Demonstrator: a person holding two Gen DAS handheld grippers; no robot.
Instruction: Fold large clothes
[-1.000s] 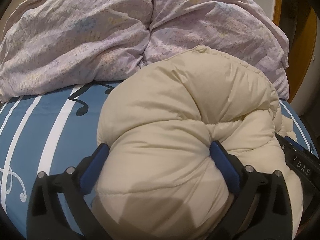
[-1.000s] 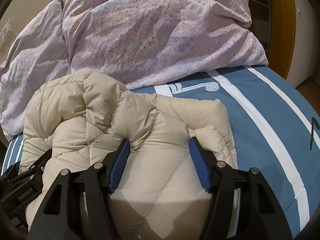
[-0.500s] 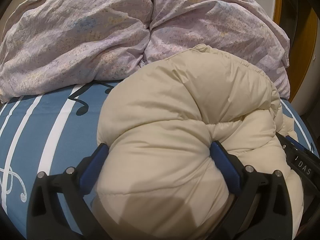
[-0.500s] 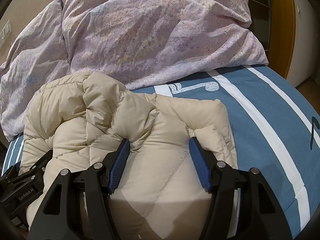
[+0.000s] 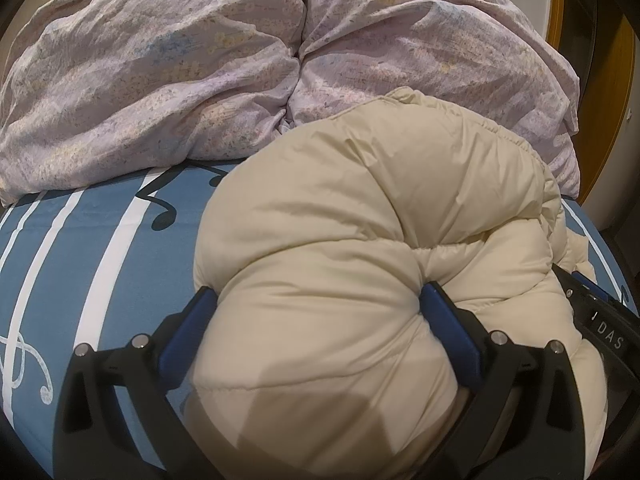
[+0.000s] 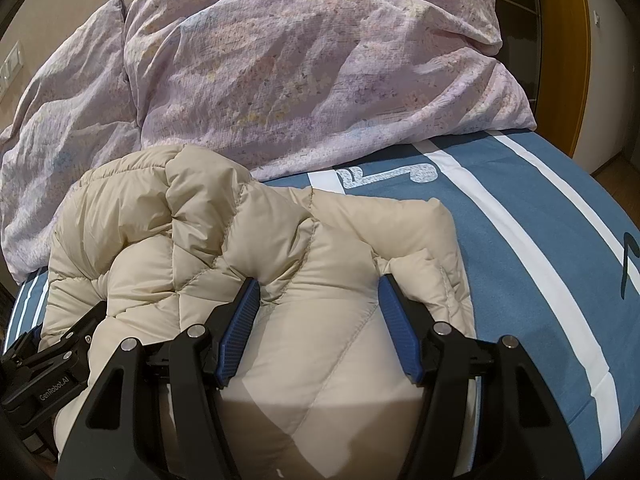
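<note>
On the blue bed cover [image 5: 104, 248], bunched into a thick roll, lies a cream quilted down jacket [image 5: 360, 220], its puffy panels folded over one another so that the near end bulges toward both cameras. Seen from the left wrist, the left gripper [image 5: 316, 300] has its blue-padded fingers [image 5: 444, 320] set wide on either side of the jacket's rounded near fold; both pads press into the padding and the fabric swells out between and above them, so the gripper is closed on the bundle at a broad opening. Seen from the right wrist, the right gripper [image 6: 320, 292] stands about halfway open, with its ribbed blue pads [image 6: 240, 320] dug into the sides of another thick fold of the jacket [image 6: 240, 248], which fills the gap between them; a flat flap of the garment lies just to the right of it on the cover. Each gripper shows at the edge of the other's view, close alongside on the same bundle. The cover carries white stripes [image 6: 532, 248] and dark and white musical-note motifs. Behind the jacket and touching its far edge is a crumpled lilac floral duvet [image 5: 180, 80], heaped across the head of the bed. Beyond it to the right stands an orange wooden frame [image 6: 582, 60].
</note>
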